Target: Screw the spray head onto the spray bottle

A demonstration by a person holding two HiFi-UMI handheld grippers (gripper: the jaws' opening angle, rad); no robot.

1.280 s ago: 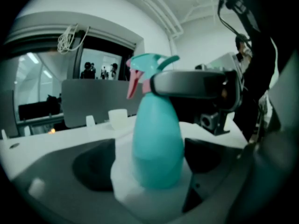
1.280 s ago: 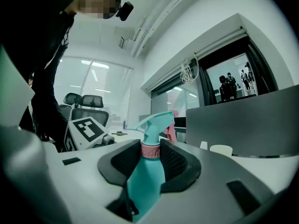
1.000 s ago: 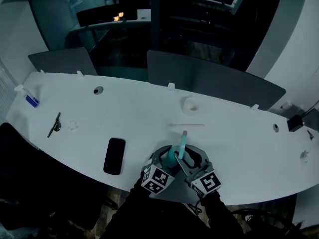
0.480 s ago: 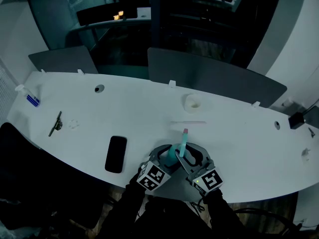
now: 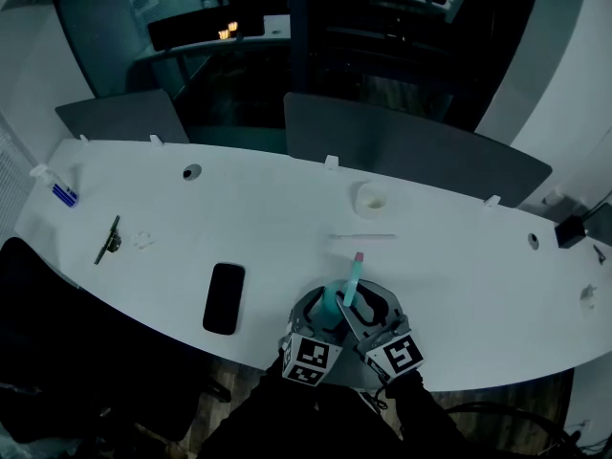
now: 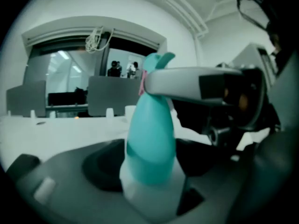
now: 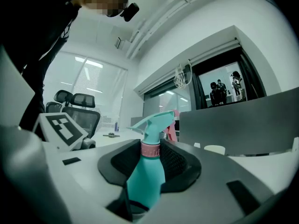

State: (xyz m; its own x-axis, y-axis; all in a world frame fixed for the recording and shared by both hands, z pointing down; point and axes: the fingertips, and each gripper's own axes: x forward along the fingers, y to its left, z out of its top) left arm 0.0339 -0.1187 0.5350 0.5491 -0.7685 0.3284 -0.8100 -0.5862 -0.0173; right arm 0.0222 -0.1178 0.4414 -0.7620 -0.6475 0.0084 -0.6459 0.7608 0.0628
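Holding the spray bottle (image 5: 331, 306) at the near edge of the desk (image 5: 287, 218), the left gripper (image 6: 149, 167) is closed on its lower body. The right gripper (image 7: 150, 161) has its jaws narrowed onto the pink collar (image 7: 150, 149) just under the spray head (image 7: 156, 120). The head already sits on the bottle's neck, so placing it looks done and probably only tightening is left, though I cannot tell whether the collar is screwed fully home.

Phone (image 5: 224, 297) lies on the table (image 5: 268, 220), left of the spray bottle (image 5: 331, 303)
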